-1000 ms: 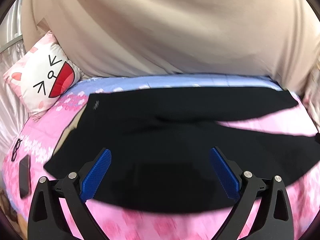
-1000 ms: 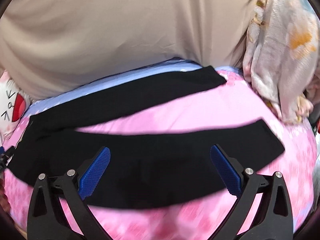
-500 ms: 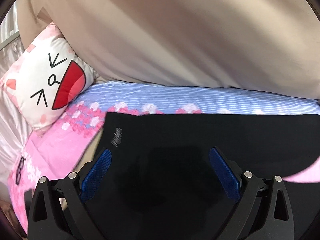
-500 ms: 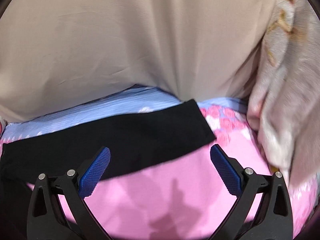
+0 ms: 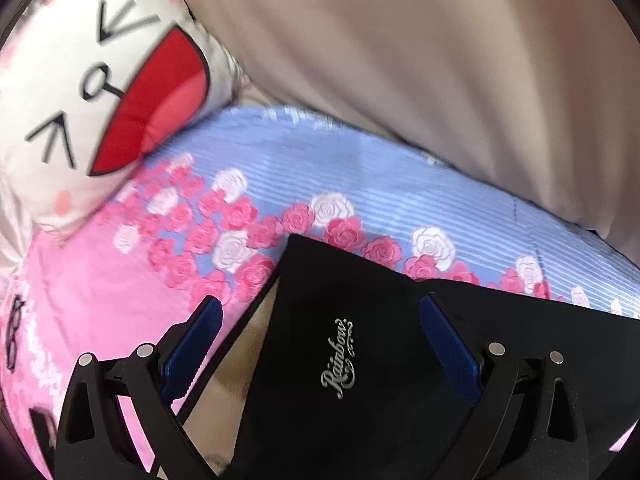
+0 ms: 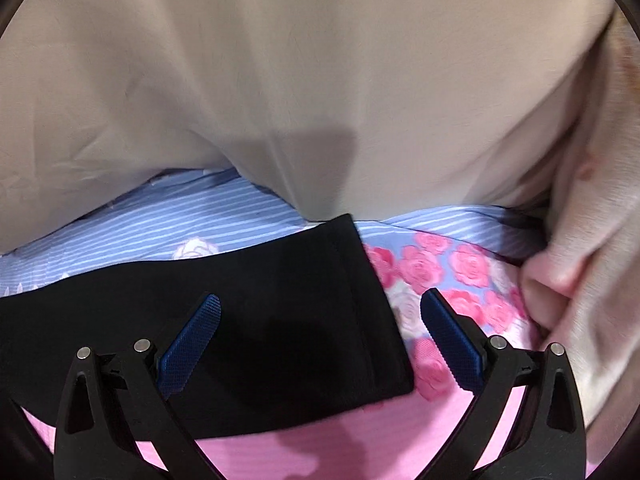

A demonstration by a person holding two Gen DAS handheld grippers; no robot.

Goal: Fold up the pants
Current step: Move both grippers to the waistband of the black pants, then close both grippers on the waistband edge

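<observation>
Black pants [image 5: 360, 360] lie flat on a pink and blue rose-print bedsheet [image 5: 260, 184]. In the left wrist view their waistband corner with a silver "Rainbow" logo [image 5: 338, 354] sits between the blue pads of my left gripper [image 5: 320, 312], which is open just above it. In the right wrist view the hem end of one pant leg [image 6: 320, 312] lies under my right gripper [image 6: 320, 308], also open. The hem edge runs just inside the right pad. Neither gripper holds cloth.
A white cartoon-face pillow [image 5: 92, 92] rests at the left of the bed. Beige fabric [image 6: 300, 80] hangs along the far side of the bed. A pale bundled blanket [image 6: 580, 260] sits to the right of the leg hem. Dark glasses [image 5: 12, 336] lie at the left edge.
Both grippers have moved forward and down across the bed to the far edge of the pants. The left now hovers over the waistband corner, the right over the leg hem. Both stay open.
</observation>
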